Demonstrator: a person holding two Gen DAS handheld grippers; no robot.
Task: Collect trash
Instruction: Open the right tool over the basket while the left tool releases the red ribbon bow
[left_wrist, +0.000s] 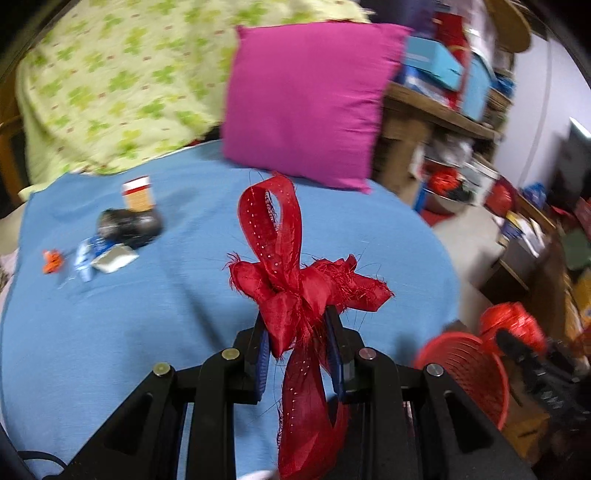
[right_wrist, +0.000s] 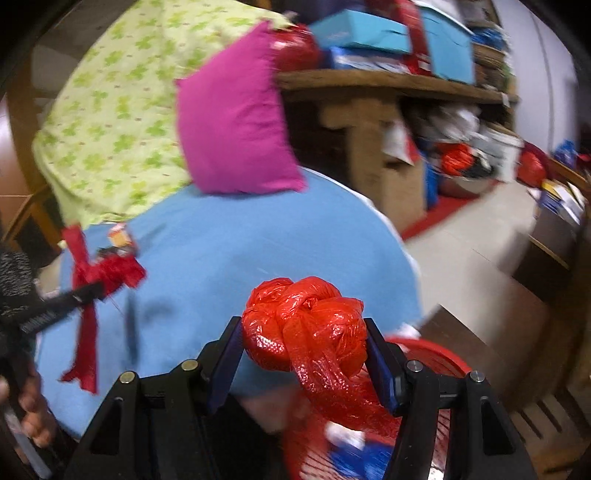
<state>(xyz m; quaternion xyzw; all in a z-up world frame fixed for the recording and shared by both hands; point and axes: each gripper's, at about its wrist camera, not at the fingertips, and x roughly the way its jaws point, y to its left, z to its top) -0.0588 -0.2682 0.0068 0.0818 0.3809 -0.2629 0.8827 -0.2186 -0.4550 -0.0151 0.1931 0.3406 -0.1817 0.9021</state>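
The left tongs (left_wrist: 300, 354) are clamping a frayed red ribbon (left_wrist: 295, 280), its tail dangling below them. The right tongs (right_wrist: 304, 354) are pinching a knotted red bag (right_wrist: 306, 328) directly over the red basket (right_wrist: 436, 354) just beneath. To do this well, each should be letting go only once squarely above the basket rim. Beyond the left tongs, more scraps (left_wrist: 110, 236) are waiting on the blue bed (left_wrist: 184, 295).

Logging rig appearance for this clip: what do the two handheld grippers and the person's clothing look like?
Both the left gripper and the right gripper are matte black angular linkages with round silver pivot pins and blue pads lining the fingers. A black cable shows beside the left gripper. A dark speckled sleeve covers the left arm.
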